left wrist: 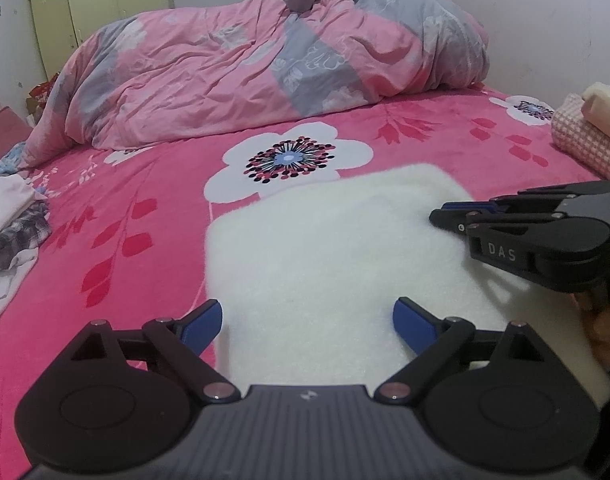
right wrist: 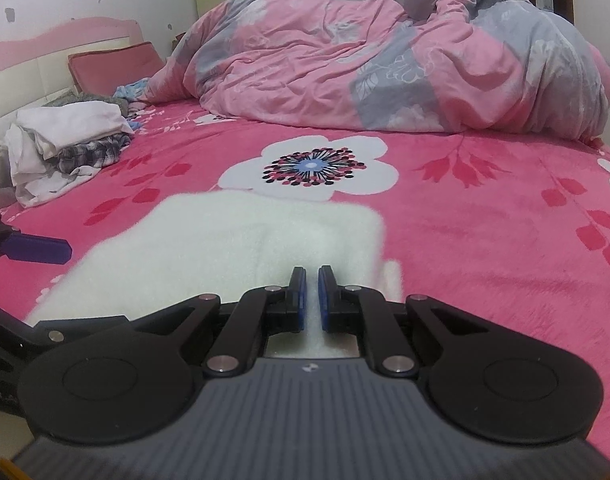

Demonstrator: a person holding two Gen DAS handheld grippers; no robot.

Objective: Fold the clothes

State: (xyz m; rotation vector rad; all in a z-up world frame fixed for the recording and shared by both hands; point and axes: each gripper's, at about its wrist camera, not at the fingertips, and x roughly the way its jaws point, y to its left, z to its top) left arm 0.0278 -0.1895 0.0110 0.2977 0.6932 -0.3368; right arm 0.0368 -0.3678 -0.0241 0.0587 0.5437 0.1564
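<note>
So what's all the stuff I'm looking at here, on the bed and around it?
fluffy white garment: one, white, flat on the blanket nearest the grippers
pink flowered fleece blanket: one, pink with white flowers, covers the bed
rumpled pink and grey quilt: one, heaped at the far side
loose pile of clothes: one, white and plaid, far left by the headboard
pink pillow: one, against the headboard
pink checked folded cloth: one, right edge, cream item on top
pale wardrobe: one, yellowish, back corner
left gripper: open above the garment
right gripper: shut on a fold of the garment
hand: partly seen, holding the right gripper
</note>
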